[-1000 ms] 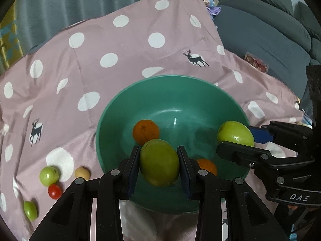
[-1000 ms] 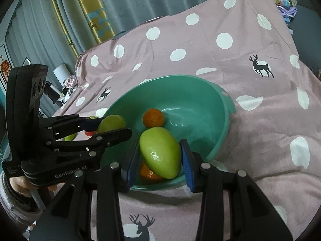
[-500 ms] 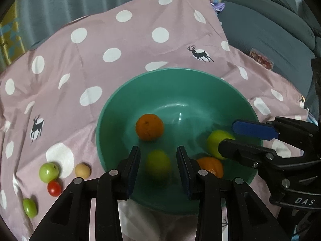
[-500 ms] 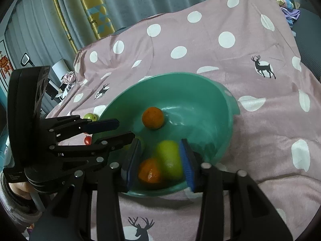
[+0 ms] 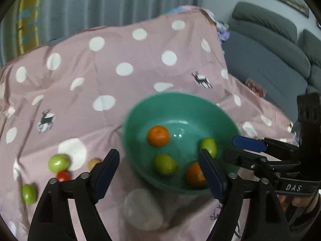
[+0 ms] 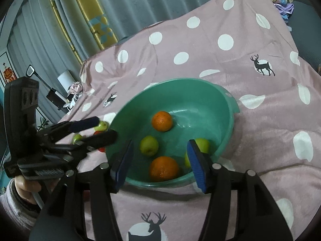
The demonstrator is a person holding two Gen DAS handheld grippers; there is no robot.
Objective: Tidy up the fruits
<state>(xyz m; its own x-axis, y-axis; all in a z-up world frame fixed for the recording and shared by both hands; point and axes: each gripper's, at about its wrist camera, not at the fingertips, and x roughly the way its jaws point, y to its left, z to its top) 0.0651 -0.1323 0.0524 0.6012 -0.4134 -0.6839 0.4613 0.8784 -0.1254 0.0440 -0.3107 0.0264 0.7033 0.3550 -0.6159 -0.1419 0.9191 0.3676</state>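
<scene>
**Green bowl holding four fruits**

Two oranges and two green fruits are lying in the green bowl on a dotted pink cloth. The left gripper and right gripper are hovering above, jaws opening, gripping nothing.

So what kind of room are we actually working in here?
Most likely a home living room: a grey sofa stands behind the work surface, curtains hang along the wall, and the green basin of fruit sits on a pink polka-dot cloth with deer prints.
</scene>
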